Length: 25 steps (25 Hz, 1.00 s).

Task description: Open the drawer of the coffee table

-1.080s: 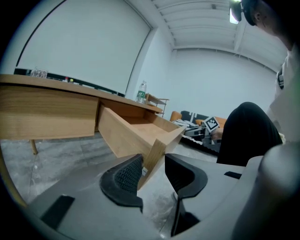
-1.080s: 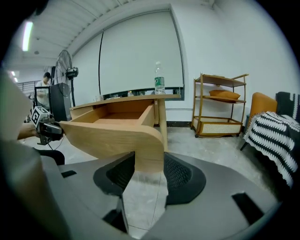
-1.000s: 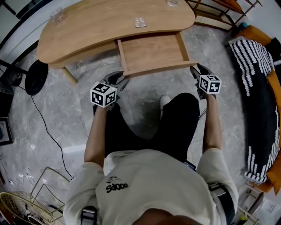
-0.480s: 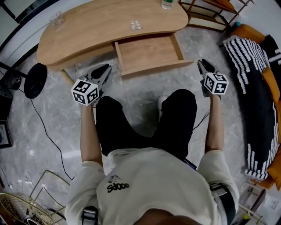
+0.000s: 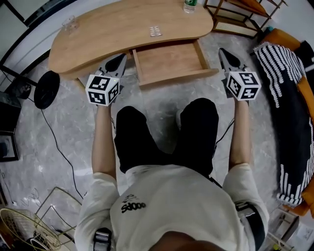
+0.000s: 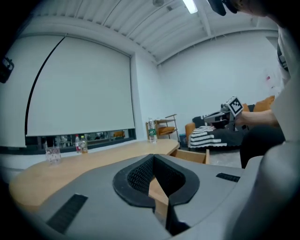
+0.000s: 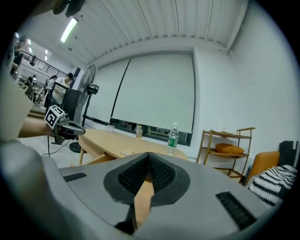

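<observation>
Head view: the left tool (image 5: 119, 60) and the right tool (image 5: 223, 54) are both clenched, their jaws having just been closing with nothing between them. The drawer (image 5: 169, 59) lies between the two tools, pulled out of the counter (image 5: 122, 24) and touching neither tool. A bottle (image 5: 189, 5) stands on the counter beyond the right tool.

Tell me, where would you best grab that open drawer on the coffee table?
Probably by the front panel of the drawer, pinched over its top edge from the person's side. It is a thin upright board with no handle showing, and it stands clear of the coffee table.
</observation>
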Each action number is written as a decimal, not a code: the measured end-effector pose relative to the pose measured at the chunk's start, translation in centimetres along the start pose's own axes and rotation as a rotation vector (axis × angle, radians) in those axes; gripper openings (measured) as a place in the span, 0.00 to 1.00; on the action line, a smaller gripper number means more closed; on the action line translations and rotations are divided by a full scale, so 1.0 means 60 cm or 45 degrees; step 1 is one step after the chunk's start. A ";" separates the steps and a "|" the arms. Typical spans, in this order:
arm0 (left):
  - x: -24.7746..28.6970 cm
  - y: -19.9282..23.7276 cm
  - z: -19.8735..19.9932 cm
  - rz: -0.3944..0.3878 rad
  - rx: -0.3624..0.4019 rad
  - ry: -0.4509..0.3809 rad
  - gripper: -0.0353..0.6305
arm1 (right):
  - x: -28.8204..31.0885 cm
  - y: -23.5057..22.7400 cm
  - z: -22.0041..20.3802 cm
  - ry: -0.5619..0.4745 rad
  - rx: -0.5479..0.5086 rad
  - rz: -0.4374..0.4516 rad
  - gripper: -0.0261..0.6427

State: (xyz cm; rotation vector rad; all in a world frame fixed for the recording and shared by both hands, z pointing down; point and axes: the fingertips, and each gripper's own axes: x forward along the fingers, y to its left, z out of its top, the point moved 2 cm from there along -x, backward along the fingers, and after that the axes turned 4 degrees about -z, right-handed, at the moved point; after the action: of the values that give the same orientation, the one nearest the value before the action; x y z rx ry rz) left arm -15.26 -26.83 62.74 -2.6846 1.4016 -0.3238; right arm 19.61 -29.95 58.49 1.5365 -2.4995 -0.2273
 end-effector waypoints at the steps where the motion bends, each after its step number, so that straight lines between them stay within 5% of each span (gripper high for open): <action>1: 0.001 -0.004 0.010 -0.001 0.016 -0.004 0.08 | 0.004 0.009 0.016 -0.025 -0.010 0.015 0.05; 10: 0.014 -0.016 0.045 0.017 0.067 -0.006 0.08 | 0.058 0.071 0.063 -0.091 -0.105 0.135 0.05; 15: 0.022 0.013 0.025 0.125 -0.004 0.031 0.08 | 0.098 0.090 0.051 -0.079 -0.156 0.195 0.05; 25: 0.043 0.090 -0.013 0.244 0.005 0.135 0.08 | 0.224 0.116 0.044 -0.040 -0.214 0.276 0.05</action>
State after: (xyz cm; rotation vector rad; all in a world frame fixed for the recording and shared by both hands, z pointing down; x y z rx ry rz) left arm -18.33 -32.03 62.87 -2.5369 1.6694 -0.4564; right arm 7.01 -38.76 58.72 1.1976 -2.5713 -0.4174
